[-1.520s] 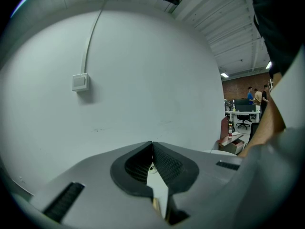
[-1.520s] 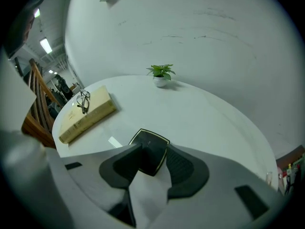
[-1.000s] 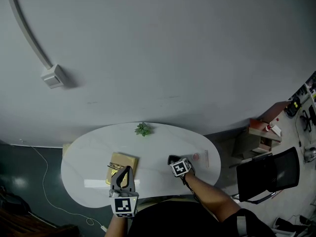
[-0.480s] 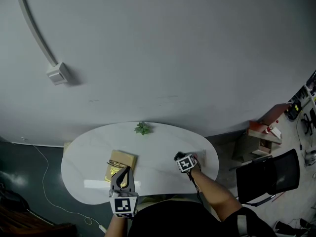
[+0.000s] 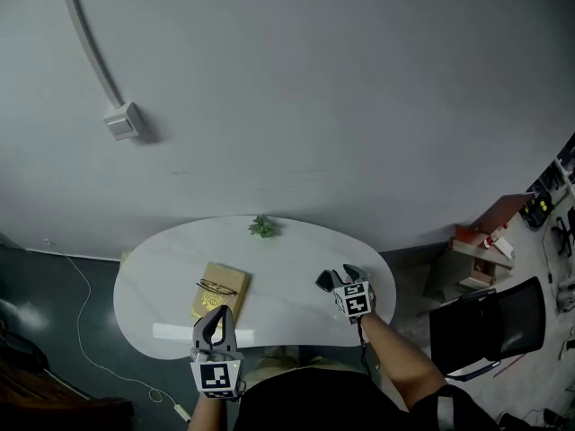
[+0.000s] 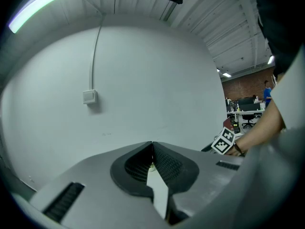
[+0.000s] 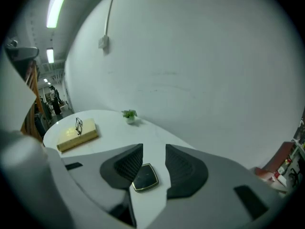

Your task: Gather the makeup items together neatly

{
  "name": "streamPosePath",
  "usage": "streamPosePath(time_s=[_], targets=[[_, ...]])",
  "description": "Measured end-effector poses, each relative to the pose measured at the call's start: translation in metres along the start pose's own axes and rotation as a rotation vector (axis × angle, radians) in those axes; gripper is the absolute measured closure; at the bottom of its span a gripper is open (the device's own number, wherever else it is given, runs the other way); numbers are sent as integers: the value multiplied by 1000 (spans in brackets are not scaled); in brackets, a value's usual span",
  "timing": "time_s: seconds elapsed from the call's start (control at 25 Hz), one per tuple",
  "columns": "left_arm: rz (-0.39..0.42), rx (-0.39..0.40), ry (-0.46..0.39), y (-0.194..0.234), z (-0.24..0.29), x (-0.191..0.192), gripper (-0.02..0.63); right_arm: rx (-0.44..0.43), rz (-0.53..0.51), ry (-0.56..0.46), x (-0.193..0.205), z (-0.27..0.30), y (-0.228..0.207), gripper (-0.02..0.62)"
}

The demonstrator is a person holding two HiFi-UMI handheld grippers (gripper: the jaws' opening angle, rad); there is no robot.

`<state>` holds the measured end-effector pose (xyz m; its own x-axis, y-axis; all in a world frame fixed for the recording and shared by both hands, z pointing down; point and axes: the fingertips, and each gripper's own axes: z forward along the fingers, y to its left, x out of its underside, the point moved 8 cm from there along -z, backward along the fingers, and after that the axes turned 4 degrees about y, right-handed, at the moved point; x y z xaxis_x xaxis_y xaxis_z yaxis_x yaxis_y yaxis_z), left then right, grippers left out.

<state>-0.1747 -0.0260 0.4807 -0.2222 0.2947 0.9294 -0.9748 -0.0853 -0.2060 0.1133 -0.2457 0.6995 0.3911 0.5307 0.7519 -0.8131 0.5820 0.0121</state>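
While you hold both grippers over white tabletop (image 5: 287, 268), stock reads so:
- Your left gripper (image 6: 152, 147): fingers clenched tip to tip, nothing between.
- Your right gripper (image 7: 153, 150): fingers released, standing apart, gripping nothing.
- Black compact (image 7: 144, 178), gold rim: seen between right fingers, flat on tabletop, right finger clear of it.
- Yellow box (image 5: 220, 294): left half of tabletop, glasses (image 5: 216, 286) on top.
- Small plant (image 5: 262, 227): far edge, near wall.
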Motion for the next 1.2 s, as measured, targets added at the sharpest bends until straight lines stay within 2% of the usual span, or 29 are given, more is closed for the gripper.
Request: streamPosePath(time_s=[0.16, 0.28, 0.52, 0.84, 1.2], targets=[[11, -30, -8, 6, -24, -4, 584, 9, -13, -171, -20, -64, -4, 509], [30, -28, -44, 8, -41, -18, 584, 11, 1, -268, -32, -117, -3, 543], [15, 1, -118, 14, -73, -40, 584, 47, -28, -417, -52, -216, 23, 568], [9, 89, -182, 24, -119, -46, 584, 65, -84, -484, -59, -315, 98, 568], [1, 156, -162, 35, -206, 6, 584, 88, -86, -458, -22, -383, 182, 568]])
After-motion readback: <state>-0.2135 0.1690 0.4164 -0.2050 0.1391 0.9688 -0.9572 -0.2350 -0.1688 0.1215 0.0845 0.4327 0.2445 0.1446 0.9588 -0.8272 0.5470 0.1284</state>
